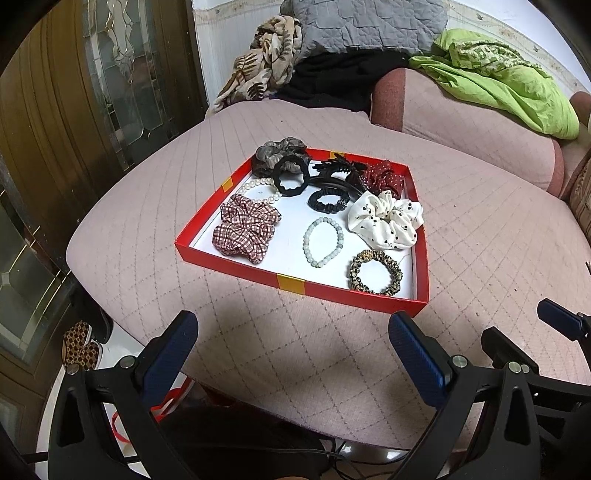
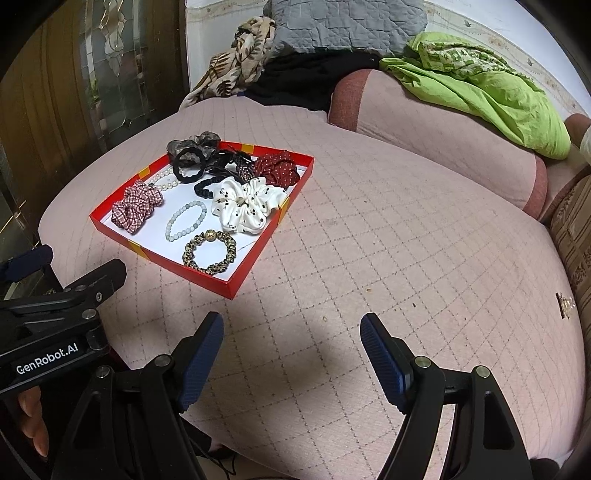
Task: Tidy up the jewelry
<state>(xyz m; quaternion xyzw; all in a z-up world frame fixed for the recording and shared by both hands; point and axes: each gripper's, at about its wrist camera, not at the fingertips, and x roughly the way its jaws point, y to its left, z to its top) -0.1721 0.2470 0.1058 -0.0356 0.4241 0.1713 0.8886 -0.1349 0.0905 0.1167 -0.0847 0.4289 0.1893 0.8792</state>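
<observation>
A red shallow box point(image 1: 236, 258) point(image 2: 243, 275) lies on the pink quilted cushion. Inside are a plaid scrunchie point(image 1: 244, 229) point(image 2: 136, 205), a pale bead bracelet point(image 1: 324, 242) point(image 2: 186, 220), a leopard scrunchie point(image 1: 375, 272) point(image 2: 209, 253), a white dotted scrunchie point(image 1: 386, 218) point(image 2: 245, 204), a pearl bracelet point(image 1: 258, 189), black hair ties point(image 1: 291, 177) and a red dotted scrunchie point(image 1: 384, 177) point(image 2: 277, 168). My left gripper point(image 1: 291, 343) is open and empty, just short of the box's near edge. My right gripper point(image 2: 291, 343) is open and empty over bare cushion, right of the box.
The pink cushion point(image 2: 406, 258) spreads to the right. A green cloth point(image 2: 480, 85), a grey quilt point(image 1: 365, 22) and a patterned cloth point(image 1: 266, 62) lie at the back. A wooden glass door point(image 1: 92, 92) stands to the left. Slippers point(image 1: 79, 345) lie on the floor.
</observation>
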